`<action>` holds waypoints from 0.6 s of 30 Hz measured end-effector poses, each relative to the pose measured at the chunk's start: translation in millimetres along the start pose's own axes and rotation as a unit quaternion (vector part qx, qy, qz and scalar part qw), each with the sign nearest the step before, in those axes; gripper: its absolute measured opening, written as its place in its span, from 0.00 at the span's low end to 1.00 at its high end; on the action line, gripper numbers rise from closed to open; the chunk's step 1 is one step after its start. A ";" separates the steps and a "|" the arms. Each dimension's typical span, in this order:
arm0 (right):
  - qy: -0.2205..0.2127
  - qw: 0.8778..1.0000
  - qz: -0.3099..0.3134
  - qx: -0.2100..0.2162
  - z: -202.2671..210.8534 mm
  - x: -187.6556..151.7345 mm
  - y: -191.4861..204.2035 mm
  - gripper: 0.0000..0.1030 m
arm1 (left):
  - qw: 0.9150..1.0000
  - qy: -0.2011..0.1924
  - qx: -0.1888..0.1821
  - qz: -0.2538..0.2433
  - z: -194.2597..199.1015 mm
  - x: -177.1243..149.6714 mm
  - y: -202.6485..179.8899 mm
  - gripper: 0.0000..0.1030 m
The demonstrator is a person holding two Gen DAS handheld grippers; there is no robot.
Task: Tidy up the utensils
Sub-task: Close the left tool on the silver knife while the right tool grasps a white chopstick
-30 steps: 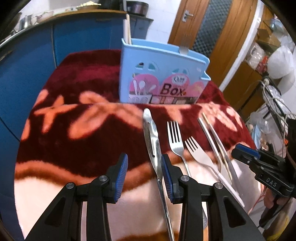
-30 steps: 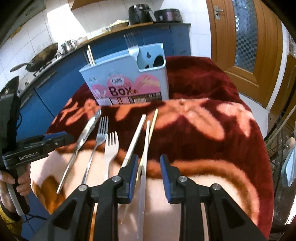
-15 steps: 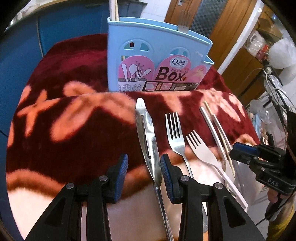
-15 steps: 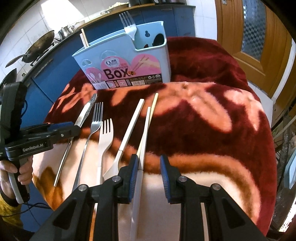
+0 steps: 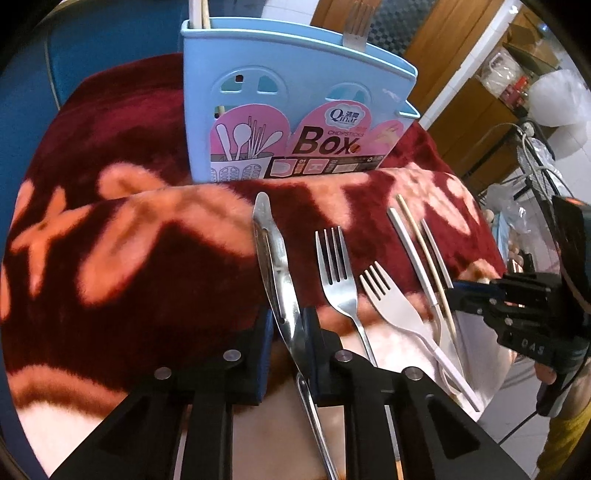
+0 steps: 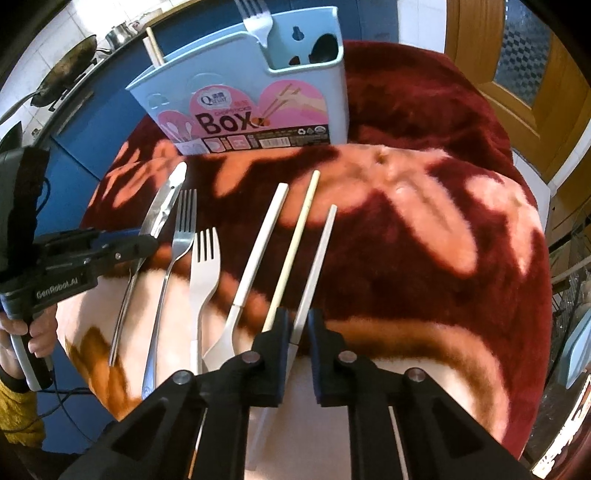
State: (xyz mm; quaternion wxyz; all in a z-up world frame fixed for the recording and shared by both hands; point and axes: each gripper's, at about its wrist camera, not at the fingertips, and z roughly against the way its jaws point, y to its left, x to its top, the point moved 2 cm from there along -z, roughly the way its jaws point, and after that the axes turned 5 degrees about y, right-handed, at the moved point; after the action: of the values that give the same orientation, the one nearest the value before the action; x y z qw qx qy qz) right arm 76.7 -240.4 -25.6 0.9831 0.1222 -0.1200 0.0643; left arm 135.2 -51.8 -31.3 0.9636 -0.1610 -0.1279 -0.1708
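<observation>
We have two utensils in hand at once. The steel knife (image 5: 275, 258) lies at the left end of the row on the red blanket (image 5: 129, 258), blade pointing far toward the box, and our left gripper (image 5: 287, 334) has its jaws closed in on the blade where it narrows toward the handle; from the left wrist view they look to be touching it on both sides. On the right, the white chopstick (image 6: 317, 254) runs between the jaws of our right gripper (image 6: 297, 332), which have narrowed onto its near part, and we judge it pinched though the contact itself is hard to make out.

Between those two lie the steel fork (image 6: 181, 236), the white fork (image 6: 203, 266), a white-handled utensil (image 6: 258, 236) and a thin wooden chopstick (image 6: 295, 243), all roughly parallel and close beside one another. The wooden chopstick lies just beside the right gripper's left jaw, so it could be dragged along.

Far behind the row stands the blue utensil box (image 5: 295, 107), already holding a fork (image 5: 356, 26) at its right end and chopsticks (image 5: 199, 13) at its left.

So the step is the pick-up. Next we would lift both pieces straight off the blanket, turn them upright and lower each into a matching compartment.
</observation>
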 end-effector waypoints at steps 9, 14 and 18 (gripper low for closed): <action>0.015 1.000 0.006 0.006 -3.5 10.1 -1.3 0.12 | 1.000 -0.001 0.004 0.000 -1.0 0.8 -0.8 0.15; 0.019 1.000 -0.002 0.019 -5.4 14.0 -5.3 0.11 | 1.000 -0.006 -0.009 0.020 1.5 -3.9 3.7 0.12; 0.022 0.999 -0.016 0.028 -6.1 15.4 -11.6 0.10 | 0.999 -0.013 -0.019 0.029 5.7 -10.5 6.4 0.07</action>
State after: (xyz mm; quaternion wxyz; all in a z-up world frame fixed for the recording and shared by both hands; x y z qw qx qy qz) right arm 94.7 -248.5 -30.0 0.9827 0.1496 -0.0942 0.0549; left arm 126.9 -41.0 -31.1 0.9631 -0.1848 -0.1328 -0.1434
